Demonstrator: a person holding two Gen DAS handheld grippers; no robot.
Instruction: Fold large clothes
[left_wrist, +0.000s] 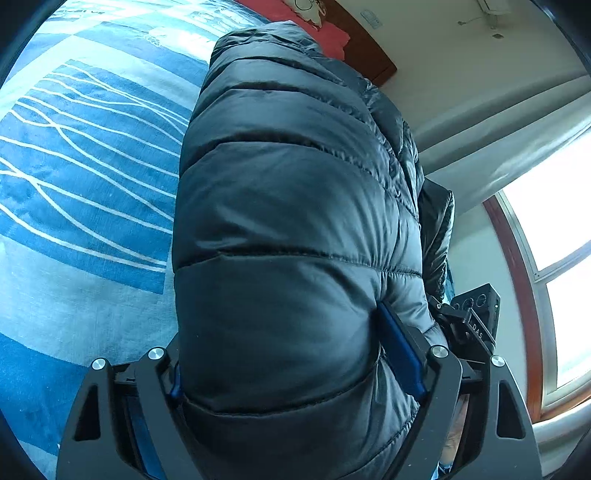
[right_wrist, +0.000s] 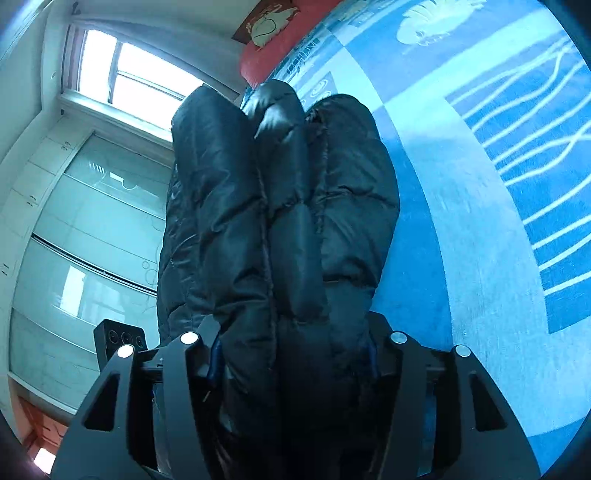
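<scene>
A dark quilted puffer jacket (left_wrist: 295, 221) fills the left wrist view, lifted off the blue patterned bed cover (left_wrist: 81, 155). My left gripper (left_wrist: 295, 369) is shut on a thick fold of it; the blue pads (left_wrist: 400, 350) press into the fabric. In the right wrist view the same jacket (right_wrist: 280, 229) hangs bunched in several puffy folds, and my right gripper (right_wrist: 291, 354) is shut on it. The right gripper's camera block (left_wrist: 476, 306) shows behind the jacket in the left wrist view; the left one's block (right_wrist: 120, 338) shows in the right wrist view.
The bed cover (right_wrist: 498, 221) stretches under both views. A red pillow (right_wrist: 266, 51) and a wooden headboard (left_wrist: 369, 48) lie at the far end. A window (left_wrist: 554, 240) and glass wardrobe doors (right_wrist: 85, 240) stand beside the bed.
</scene>
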